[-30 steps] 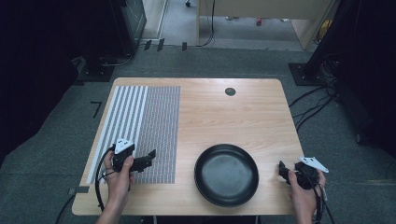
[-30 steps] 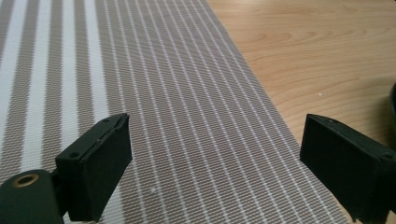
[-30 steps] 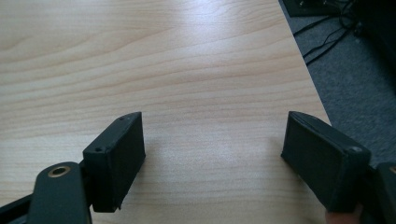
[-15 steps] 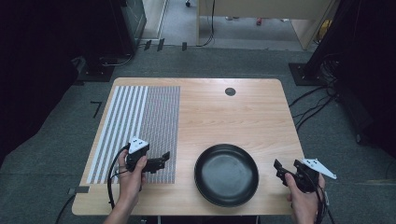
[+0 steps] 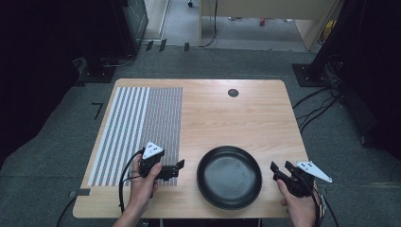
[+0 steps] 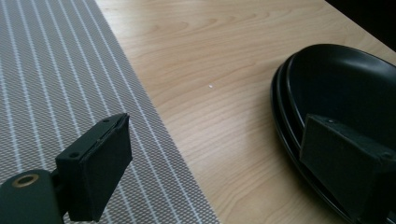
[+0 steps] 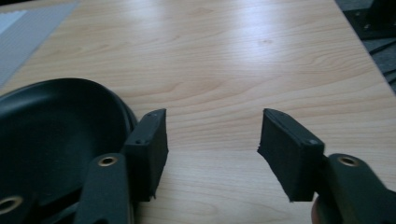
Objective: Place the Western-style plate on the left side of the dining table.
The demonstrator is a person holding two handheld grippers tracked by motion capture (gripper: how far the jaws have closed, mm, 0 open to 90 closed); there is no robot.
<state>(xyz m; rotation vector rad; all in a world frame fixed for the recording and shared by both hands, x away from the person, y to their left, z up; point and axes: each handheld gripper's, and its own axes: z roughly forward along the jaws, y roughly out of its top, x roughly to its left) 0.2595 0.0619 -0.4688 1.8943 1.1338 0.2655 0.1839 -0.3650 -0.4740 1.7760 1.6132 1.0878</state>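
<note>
High view: black pan [image 5: 229, 176] sits on the wooden table [image 5: 227, 118] near the near edge, right of the striped mat [image 5: 137, 127]. Left gripper [image 5: 178, 166] hovers over the mat's near right corner, jaws apart w/ nothing between, pointing right toward the pan's left rim. Right gripper [image 5: 280, 169] is just right of the pan near the table's near right corner, jaws apart, nothing held; they've just been closing partway. Risk: both tools aim at one pan from opposite sides, so if only one side bites, the pan prob. tips or slides off the near edge.

Left gripper view: the pan [image 6: 341, 93] looks like two stacked dishes, a double rim on its left side. The right-hand jaw overlaps the rim in the picture; contact can't be told. Risk: pinching just the top rim could lift one dish and leave the other, or drag both.

Right gripper view: right gripper [image 7: 212, 149] jaws gape over bare wood, pan rim [image 7: 122, 112] just left of the left-hand jaw. Risk: closing here grabs air; a sideways nudge would shove the pan toward the mat.
</note>
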